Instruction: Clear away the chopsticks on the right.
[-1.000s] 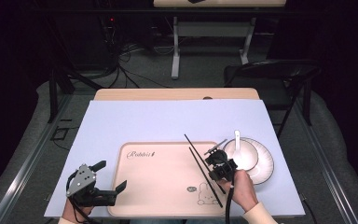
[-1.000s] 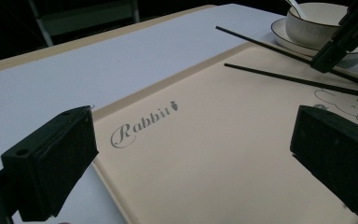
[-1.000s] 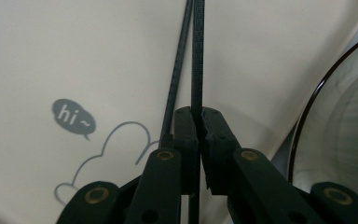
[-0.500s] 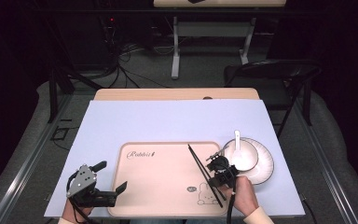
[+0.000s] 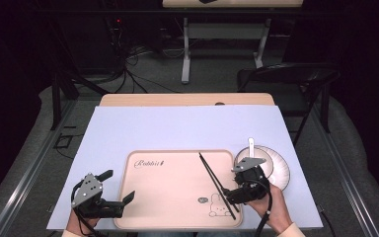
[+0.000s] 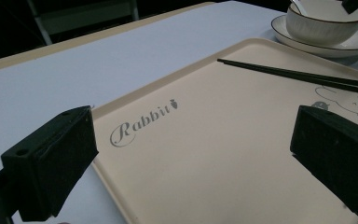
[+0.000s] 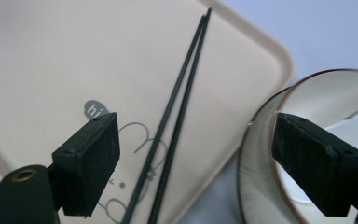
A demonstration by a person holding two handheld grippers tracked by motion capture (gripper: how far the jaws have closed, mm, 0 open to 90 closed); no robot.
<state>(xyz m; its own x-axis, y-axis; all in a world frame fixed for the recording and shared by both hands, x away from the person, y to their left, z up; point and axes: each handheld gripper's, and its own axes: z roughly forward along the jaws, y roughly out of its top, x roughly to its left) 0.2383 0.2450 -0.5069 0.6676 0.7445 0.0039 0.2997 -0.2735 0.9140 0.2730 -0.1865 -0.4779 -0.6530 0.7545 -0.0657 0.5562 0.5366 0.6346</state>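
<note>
Now the chopsticks [image 5: 217, 185] lie loose on the tray [image 5: 168, 197].
Right gripper [image 5: 238, 191], jaws just spread apart and clamping nothing, hovers at the tray's four o'clock; left gripper [image 5: 116, 190] gapes at eight.

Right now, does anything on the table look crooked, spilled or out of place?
Nothing is spilled or broken. The chopsticks lie slantwise across the tray, their near ends over the rabbit drawing, tips together. The bowl sits upright on its plate, beside the tray.
</note>
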